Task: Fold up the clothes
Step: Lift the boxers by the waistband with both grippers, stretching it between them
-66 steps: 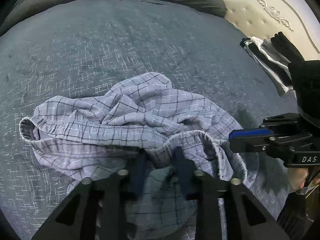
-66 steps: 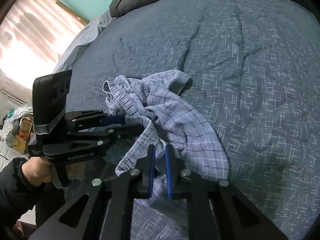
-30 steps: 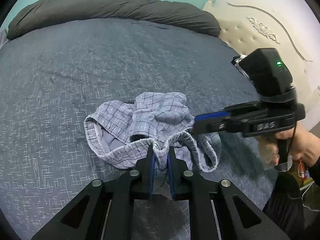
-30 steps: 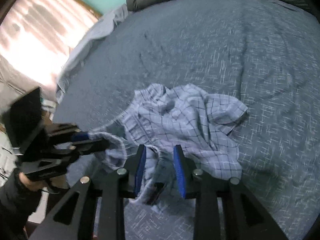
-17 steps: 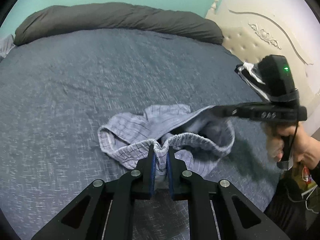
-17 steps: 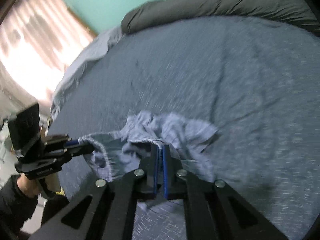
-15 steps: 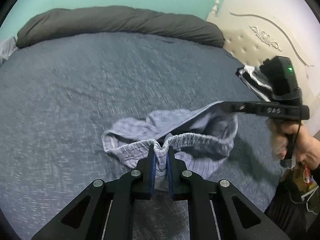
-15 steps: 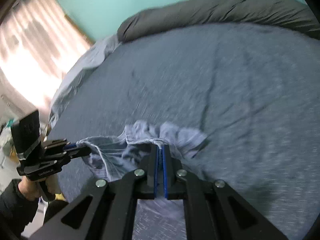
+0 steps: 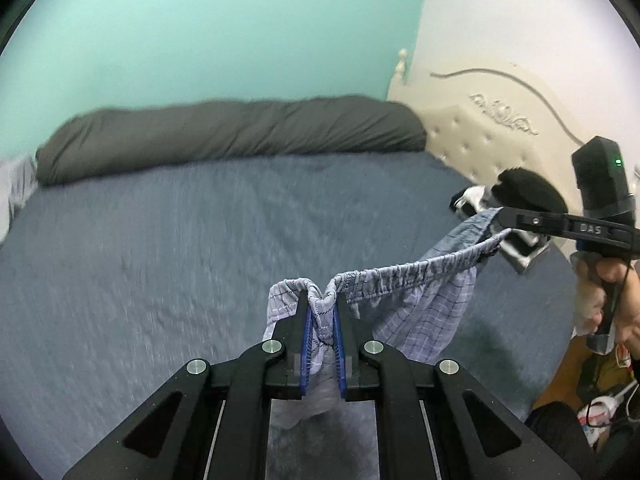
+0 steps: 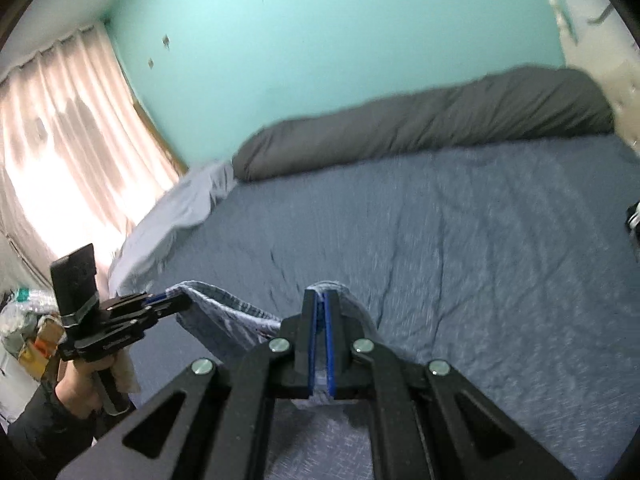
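Fingers of both grippers clamp the checked shorts point(image 9: 424, 300); the right gripper point(image 9: 500, 216) reads "DAS".

Soft, fairly dim indoor light is filling both views, and the brightest source is showing in the right wrist view, where daylight is glowing through the pale curtain point(image 10: 60, 152) at the far left and washing it out to near white. The teal wall point(image 9: 208, 32) is catching an even, hazy glow that is fading toward the corners. Motion blur is smearing the blue bedspread point(image 9: 160, 248) and the dark rolled duvet point(image 10: 440, 120), so their texture is streaking. A faint shadow is lying on the bedspread at the near right in the left wrist view. Fisheye distortion is bending straight lines, and a black rim is cutting off every corner.
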The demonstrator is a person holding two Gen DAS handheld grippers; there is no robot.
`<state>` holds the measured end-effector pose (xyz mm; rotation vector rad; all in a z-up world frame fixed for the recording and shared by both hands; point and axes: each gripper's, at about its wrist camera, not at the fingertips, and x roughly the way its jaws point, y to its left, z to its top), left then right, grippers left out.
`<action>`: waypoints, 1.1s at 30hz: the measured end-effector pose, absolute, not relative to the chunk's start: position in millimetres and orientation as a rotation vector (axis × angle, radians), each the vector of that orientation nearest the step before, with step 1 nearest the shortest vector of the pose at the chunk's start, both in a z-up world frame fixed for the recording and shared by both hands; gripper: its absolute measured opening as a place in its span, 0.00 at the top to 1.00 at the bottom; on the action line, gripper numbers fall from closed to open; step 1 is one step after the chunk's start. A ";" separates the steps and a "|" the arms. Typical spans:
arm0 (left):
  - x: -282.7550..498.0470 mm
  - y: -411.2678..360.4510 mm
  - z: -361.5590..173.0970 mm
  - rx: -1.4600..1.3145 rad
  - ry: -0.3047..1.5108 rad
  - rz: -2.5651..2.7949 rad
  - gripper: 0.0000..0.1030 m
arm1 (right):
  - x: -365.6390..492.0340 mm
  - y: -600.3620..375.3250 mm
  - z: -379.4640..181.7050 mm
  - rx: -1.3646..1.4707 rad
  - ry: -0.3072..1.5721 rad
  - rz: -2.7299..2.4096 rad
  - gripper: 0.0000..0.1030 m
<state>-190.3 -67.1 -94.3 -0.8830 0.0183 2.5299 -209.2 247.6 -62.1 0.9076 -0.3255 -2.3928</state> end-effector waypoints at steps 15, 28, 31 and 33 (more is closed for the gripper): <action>-208.3 -68.4 -167.6 -1.172 -0.061 2.407 0.90 | -215.7 234.8 -135.9 1.265 -0.303 -2.292 0.95; -207.7 -98.2 -265.2 -1.388 -0.018 2.378 0.90 | -237.8 254.1 -233.7 1.485 -0.308 -2.225 0.92; -206.3 -99.8 -265.8 -1.386 -0.024 2.379 0.90 | -246.3 255.0 -239.5 1.468 -0.258 -2.249 0.79; -206.8 -101.0 -265.6 -1.384 -0.032 2.378 0.90 | -250.6 251.3 -248.1 1.460 -0.230 -2.239 0.73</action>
